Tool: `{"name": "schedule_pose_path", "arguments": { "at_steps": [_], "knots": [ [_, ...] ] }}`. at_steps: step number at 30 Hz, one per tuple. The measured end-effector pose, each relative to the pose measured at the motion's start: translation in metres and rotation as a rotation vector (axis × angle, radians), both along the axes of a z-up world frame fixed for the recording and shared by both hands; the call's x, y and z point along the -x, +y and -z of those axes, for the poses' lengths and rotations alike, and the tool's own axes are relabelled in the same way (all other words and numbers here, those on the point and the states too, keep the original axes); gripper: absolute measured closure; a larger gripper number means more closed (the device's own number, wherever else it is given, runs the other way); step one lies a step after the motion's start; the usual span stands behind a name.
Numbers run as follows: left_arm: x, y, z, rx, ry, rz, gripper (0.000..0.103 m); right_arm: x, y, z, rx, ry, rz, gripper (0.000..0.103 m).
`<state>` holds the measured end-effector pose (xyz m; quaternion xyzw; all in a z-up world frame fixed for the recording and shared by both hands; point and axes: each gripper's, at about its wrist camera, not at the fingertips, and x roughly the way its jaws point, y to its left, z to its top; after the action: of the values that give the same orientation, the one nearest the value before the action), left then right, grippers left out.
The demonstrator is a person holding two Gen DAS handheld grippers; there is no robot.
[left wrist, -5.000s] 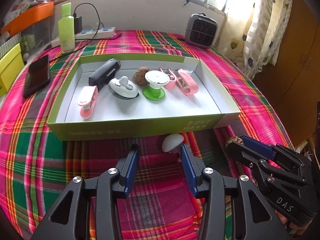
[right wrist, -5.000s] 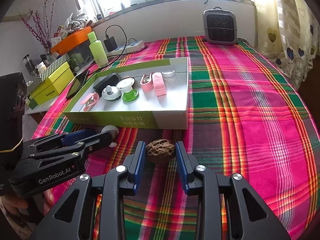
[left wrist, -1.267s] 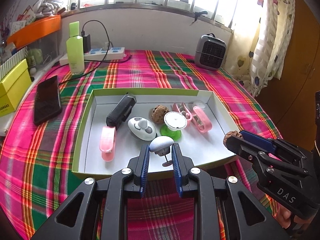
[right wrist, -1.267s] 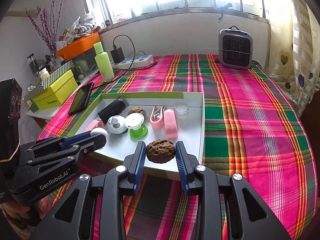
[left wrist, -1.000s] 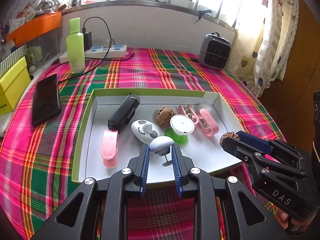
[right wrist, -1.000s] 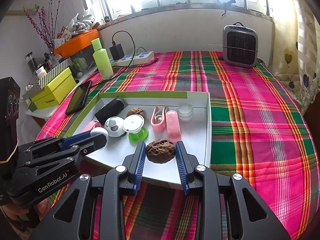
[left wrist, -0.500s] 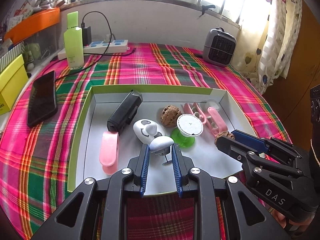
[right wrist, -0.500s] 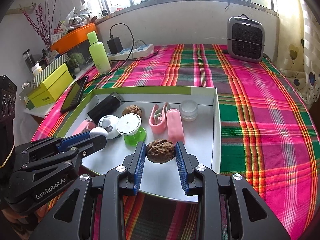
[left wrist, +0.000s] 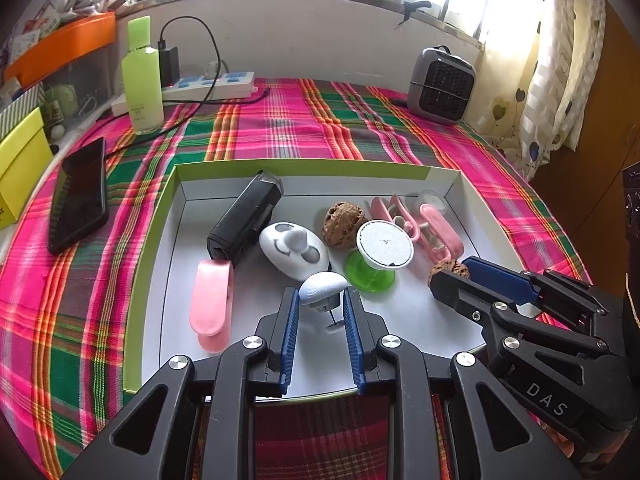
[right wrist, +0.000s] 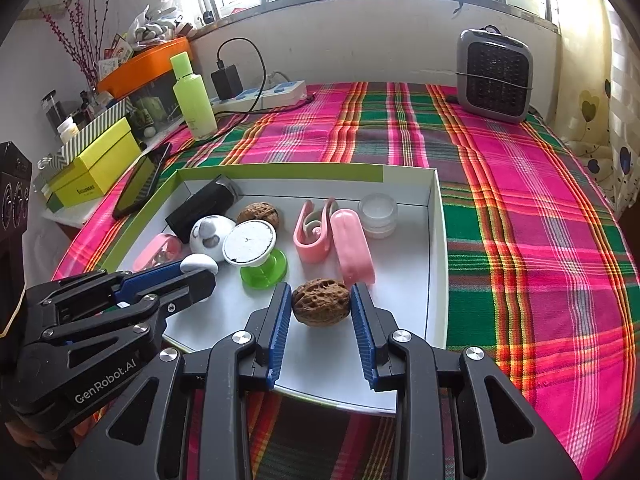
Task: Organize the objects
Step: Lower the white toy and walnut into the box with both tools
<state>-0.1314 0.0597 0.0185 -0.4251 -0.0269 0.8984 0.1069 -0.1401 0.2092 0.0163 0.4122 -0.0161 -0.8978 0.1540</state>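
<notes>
My left gripper (left wrist: 320, 300) is shut on a small white mushroom-shaped piece (left wrist: 322, 287) with a thin pin under it, held above the near part of the open white box (left wrist: 152, 240). My right gripper (right wrist: 320, 300) is shut on a brown walnut (right wrist: 320, 301), held over the box's near right area (right wrist: 436, 240). Each gripper shows in the other's view: the right gripper (left wrist: 448, 276) at right, the left gripper (right wrist: 200, 266) at left. In the box lie a black case (left wrist: 246, 220), a second walnut (left wrist: 342, 224), a white mouse-like item (left wrist: 294, 250), a green-and-white stand (left wrist: 380, 252) and pink clips (left wrist: 212, 304).
The box rests on a pink and green plaid cloth (right wrist: 520, 200). A black phone (left wrist: 78, 200), a green bottle (left wrist: 142, 76) and a power strip (left wrist: 208, 84) lie beyond it at left. A grey heater (right wrist: 496, 76) stands at the back right; a small clear jar (right wrist: 378, 210) is in the box's far right corner.
Both grippers have moved forward over the box with their objects still held; the box and its contents now look closer and lower in both views. Five seconds ago both objects lay on the cloth.
</notes>
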Motion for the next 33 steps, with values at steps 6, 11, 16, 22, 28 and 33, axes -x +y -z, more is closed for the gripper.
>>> {"name": "schedule_pose_path", "arguments": {
  "at_steps": [6,11,16,22,28,33],
  "knots": [
    [0.0009,0.0009,0.0007,0.015,-0.002,-0.005,0.082,-0.0001,-0.0003,0.0003,-0.004,0.003,-0.001,0.071],
    [0.0008,0.0014,0.0011,0.018,-0.002,-0.006,0.082,-0.0003,0.0005,0.0004,-0.005,0.004,0.000,0.071],
    [0.0010,0.0014,0.0011,0.025,-0.003,-0.006,0.082,-0.0003,0.0006,0.0004,-0.004,0.004,0.000,0.071],
    [0.0010,0.0014,0.0013,0.025,-0.004,-0.006,0.082,-0.0006,0.0007,0.0001,-0.004,0.004,0.002,0.071],
    [0.0008,0.0013,0.0022,0.031,-0.004,-0.008,0.081,-0.0008,0.0011,-0.0002,-0.006,0.007,0.002,0.071],
    [0.0003,0.0016,0.0019,0.033,-0.005,-0.011,0.077,-0.0017,0.0008,-0.0010,-0.008,0.011,-0.001,0.071]
  ]
}}
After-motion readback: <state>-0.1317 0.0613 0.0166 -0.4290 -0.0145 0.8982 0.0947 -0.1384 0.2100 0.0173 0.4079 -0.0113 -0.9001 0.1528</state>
